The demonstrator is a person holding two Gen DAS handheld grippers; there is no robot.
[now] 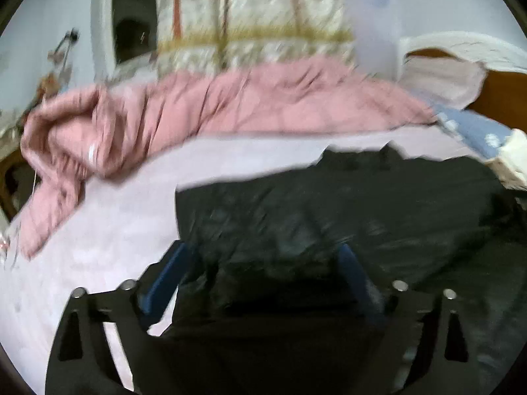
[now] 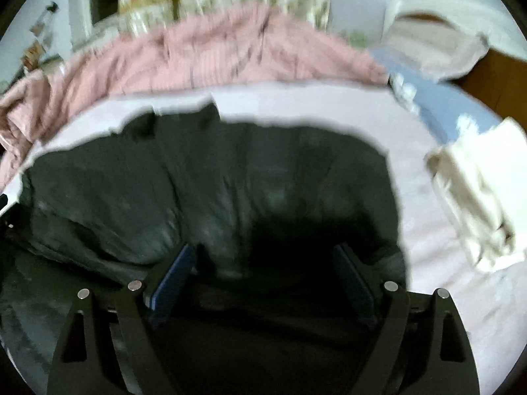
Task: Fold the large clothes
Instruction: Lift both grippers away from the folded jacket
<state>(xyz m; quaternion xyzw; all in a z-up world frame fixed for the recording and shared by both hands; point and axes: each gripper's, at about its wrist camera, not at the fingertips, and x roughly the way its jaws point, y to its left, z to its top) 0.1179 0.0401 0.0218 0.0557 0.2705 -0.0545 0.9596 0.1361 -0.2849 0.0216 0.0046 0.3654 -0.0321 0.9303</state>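
One dark garment (image 2: 210,191) lies spread on the pale pink bedsheet (image 2: 425,250), under both grippers. Left gripper (image 1: 263,263) and right gripper (image 2: 263,263) stand wide apart, pressing nothing. Behind it runs a rumpled pink blanket (image 1: 230,98), then patterned curtains (image 1: 250,16) and a window (image 1: 131,16).

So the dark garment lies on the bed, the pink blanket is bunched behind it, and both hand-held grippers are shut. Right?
Not quite: both wrist views show the left hand-held gripper and right hand-held gripper open. The dark garment and pink blanket are as stated.
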